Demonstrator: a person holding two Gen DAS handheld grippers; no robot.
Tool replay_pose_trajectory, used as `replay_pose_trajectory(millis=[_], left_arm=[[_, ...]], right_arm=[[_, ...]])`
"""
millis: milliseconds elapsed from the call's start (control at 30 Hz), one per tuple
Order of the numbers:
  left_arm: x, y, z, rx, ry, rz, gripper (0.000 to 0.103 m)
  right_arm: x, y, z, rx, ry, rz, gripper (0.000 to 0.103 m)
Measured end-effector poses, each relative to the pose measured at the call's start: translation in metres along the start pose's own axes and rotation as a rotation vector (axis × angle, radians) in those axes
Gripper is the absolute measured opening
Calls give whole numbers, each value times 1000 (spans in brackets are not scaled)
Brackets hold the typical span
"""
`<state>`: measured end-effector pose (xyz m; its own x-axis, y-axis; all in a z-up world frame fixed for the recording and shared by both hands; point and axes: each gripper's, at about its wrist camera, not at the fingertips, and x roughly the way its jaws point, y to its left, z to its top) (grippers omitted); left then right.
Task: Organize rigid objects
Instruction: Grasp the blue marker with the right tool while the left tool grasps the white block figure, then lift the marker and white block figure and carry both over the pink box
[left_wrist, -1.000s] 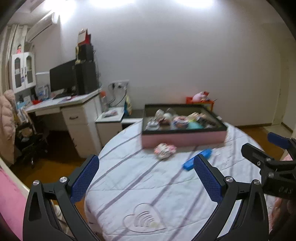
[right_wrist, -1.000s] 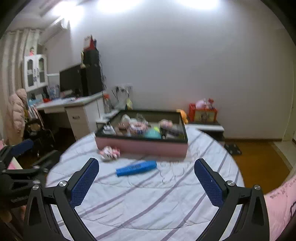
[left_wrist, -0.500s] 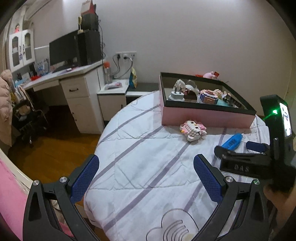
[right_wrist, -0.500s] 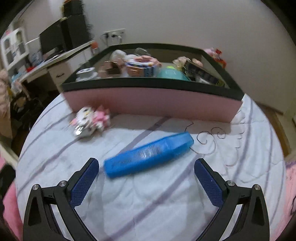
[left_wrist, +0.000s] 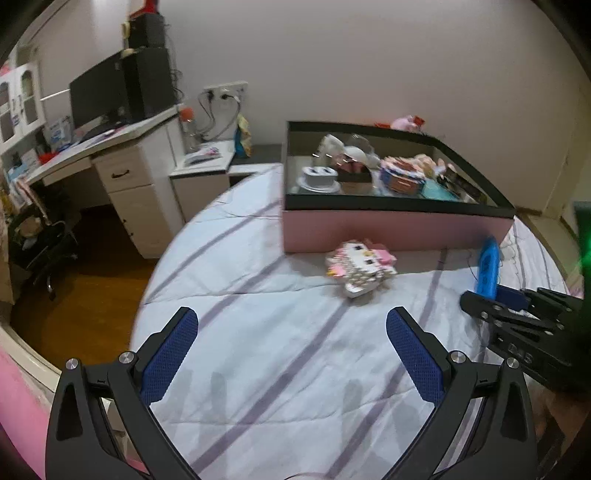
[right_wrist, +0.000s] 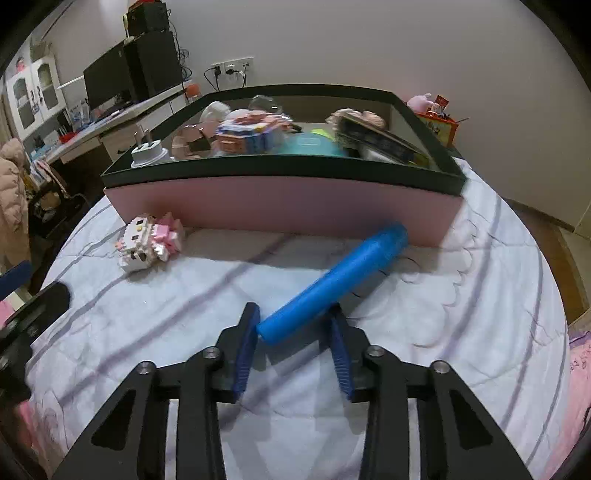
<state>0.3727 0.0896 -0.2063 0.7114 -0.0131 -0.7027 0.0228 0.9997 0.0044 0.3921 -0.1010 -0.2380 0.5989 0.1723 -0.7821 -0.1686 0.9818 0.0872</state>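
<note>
- Right gripper (right_wrist: 293, 323): jaws closing, with the near end of the blue cylindrical case (right_wrist: 334, 282) between them. The blue pads sit at either side of that end and appear to touch it; firm pressure cannot be confirmed from the right wrist view.
- Blue cylindrical case: lies on the white striped quilt (right_wrist: 461, 332), slanting away from the gripper, its far end just beside the front wall of the pink box (right_wrist: 280, 203). In the left wrist view the same case (left_wrist: 488, 267) shows at the right, beside the box corner, with the right gripper's black fingers at its near end.
- Left gripper (left_wrist: 291, 354): released, jaws spread wide, nothing between the pads; it hangs over bare quilt (left_wrist: 258, 332).
- Pink-and-white brick figure (left_wrist: 360, 267): rests on the quilt near the box front, ahead of the left gripper and apart from it; also seen at the box's left corner (right_wrist: 151, 242).
- Pink box (left_wrist: 391, 229): black rim, open top, holding a white plug adapter (right_wrist: 147, 153), a brick-built model (right_wrist: 247, 134) and other mixed items, too crowded to identify individually.
- Background: white desk (left_wrist: 122, 162) with a dark monitor (left_wrist: 98, 98) along the wall.
</note>
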Motion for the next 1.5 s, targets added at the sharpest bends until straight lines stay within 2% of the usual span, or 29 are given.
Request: replay_pose_trajectory(millis=[133,300,433,700,767,800,833,967,1033,1167,1333,1467,1500], left_arm=[[17,-19,8,20,39,-34,103],[42,-43,16,38,99,-52,103],[62,-55,23,41,131,-7,103],[88,-51,36,-51,156,32,102],[87,-52,37,-47,135,32,79],[86,-52,37,-45,128,29,76],[84,-53,38,-41,120,23,62],[77,-54,35,0,110,-13,62],[69,-54,29,4,107,-47,62],[48,-54,14,23,98,-67,62],[28,-55,-1,36,88,-73,62],[19,-55,-6,29,80,-80,62],[17,-55,-7,31,77,-76,62]], right_arm=[[-9,-17,-7,-4,-1,40,27],[-17,-35,-15,-3,-2,65,22],[-20,-47,-21,24,-20,93,22],[-15,-50,-16,43,-29,140,23],[-15,-53,-16,54,-28,153,23],[-15,-54,-16,61,-28,161,24],[-16,-55,-16,68,-32,167,27],[-18,-59,-16,117,-41,203,44],[-21,-58,-14,121,-53,169,49],[-15,-51,-4,96,-60,77,49],[2,-41,3,41,-29,-40,49],[8,-43,10,40,-25,-83,48],[8,-42,13,32,-29,-90,43]])
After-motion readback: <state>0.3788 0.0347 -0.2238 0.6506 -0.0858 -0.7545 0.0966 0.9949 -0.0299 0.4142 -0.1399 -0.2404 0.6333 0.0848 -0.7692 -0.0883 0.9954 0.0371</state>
